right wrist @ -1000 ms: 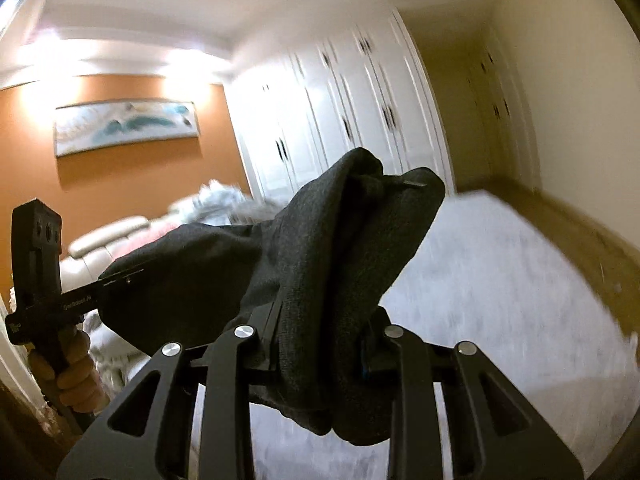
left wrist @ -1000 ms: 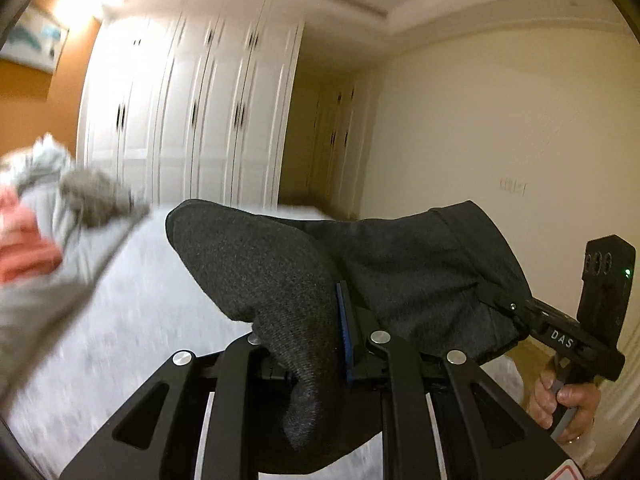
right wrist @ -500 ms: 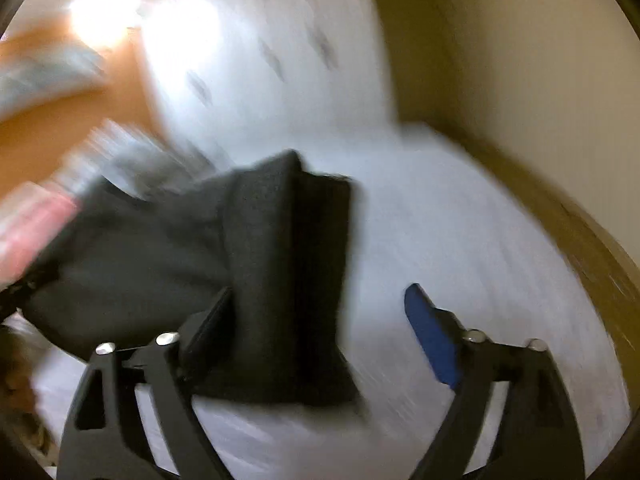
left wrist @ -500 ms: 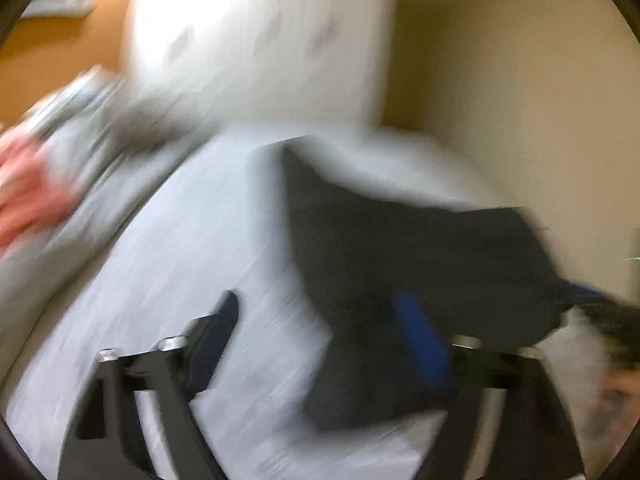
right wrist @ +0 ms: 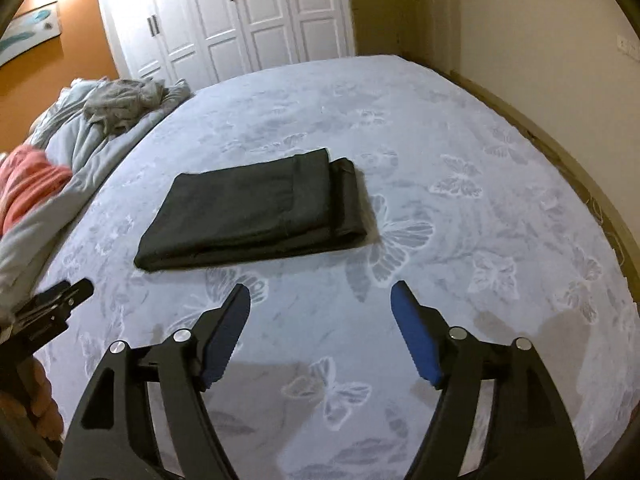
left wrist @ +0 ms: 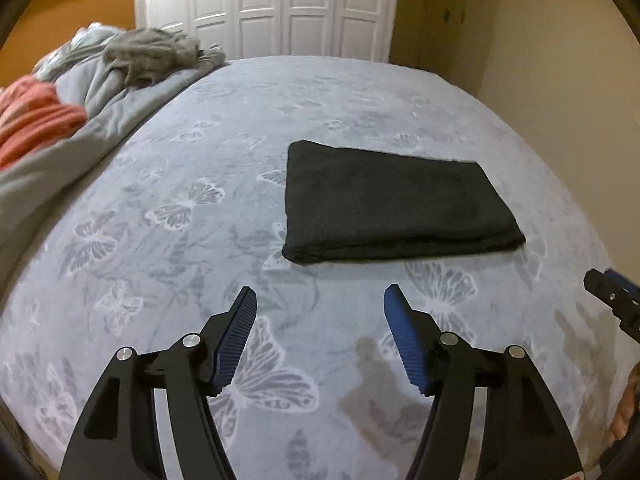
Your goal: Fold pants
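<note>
The dark grey pants (left wrist: 396,204) lie folded into a flat rectangle on the butterfly-print bed cover (left wrist: 224,152). They also show in the right wrist view (right wrist: 256,212), with the waistband end on the right. My left gripper (left wrist: 320,300) is open and empty, a short way in front of the pants' near edge. My right gripper (right wrist: 320,296) is open and empty, also in front of the near edge. The right gripper's tip shows at the right edge of the left wrist view (left wrist: 612,292). The left gripper's tip shows at the left of the right wrist view (right wrist: 60,300).
A heap of grey bedding (left wrist: 132,64) and a coral striped cloth (left wrist: 32,120) lie along the bed's left side. White wardrobe doors (left wrist: 280,4) stand behind the bed. A cream wall (right wrist: 560,40) and a wooden floor strip (right wrist: 560,152) run along the right.
Both grippers held the pants up one second ago. They opened and let go, and the folded pants now lie on the bed. Both grippers have pulled back from them.
</note>
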`<control>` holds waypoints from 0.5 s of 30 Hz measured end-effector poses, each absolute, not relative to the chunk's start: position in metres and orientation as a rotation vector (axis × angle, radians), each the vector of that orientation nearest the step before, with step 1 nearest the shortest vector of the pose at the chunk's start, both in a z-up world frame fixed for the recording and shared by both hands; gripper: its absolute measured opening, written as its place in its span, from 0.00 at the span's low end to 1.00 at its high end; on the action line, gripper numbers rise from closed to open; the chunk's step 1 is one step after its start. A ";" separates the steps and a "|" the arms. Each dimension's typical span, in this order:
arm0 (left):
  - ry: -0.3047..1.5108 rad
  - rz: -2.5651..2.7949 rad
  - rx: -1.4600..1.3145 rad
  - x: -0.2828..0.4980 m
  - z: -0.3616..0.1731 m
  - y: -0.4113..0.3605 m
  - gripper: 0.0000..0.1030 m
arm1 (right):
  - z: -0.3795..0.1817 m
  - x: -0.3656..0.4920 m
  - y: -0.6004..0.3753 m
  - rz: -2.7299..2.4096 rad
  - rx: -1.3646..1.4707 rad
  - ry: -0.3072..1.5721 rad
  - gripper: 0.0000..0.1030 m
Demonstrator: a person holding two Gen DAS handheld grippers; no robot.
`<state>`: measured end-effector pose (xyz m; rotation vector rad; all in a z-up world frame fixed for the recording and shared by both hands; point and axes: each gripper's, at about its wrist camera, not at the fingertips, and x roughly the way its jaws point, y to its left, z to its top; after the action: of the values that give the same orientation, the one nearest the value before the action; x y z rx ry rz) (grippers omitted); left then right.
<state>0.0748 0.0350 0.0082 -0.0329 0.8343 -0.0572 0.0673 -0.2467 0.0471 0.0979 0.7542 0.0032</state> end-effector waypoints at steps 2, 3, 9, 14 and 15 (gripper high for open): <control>0.830 -0.056 -0.037 0.071 0.008 0.035 0.62 | 0.045 0.064 -0.235 -0.007 0.055 0.751 0.69; 0.830 -0.059 -0.042 0.071 0.007 0.035 0.62 | 0.043 0.063 -0.232 -0.018 0.036 0.747 0.69; 0.827 -0.052 -0.023 0.071 0.002 0.029 0.62 | 0.041 0.062 -0.224 -0.045 -0.015 0.719 0.69; 0.826 -0.058 -0.010 0.071 -0.003 0.024 0.62 | 0.037 0.064 -0.224 -0.054 0.000 0.716 0.77; 0.828 -0.058 -0.005 0.071 -0.004 0.023 0.62 | 0.036 0.064 -0.224 -0.053 -0.002 0.721 0.77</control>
<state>0.0710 0.0233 -0.0038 -0.0048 0.8285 -0.0577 0.0638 -0.2236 0.0355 -0.0019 0.7207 -0.0530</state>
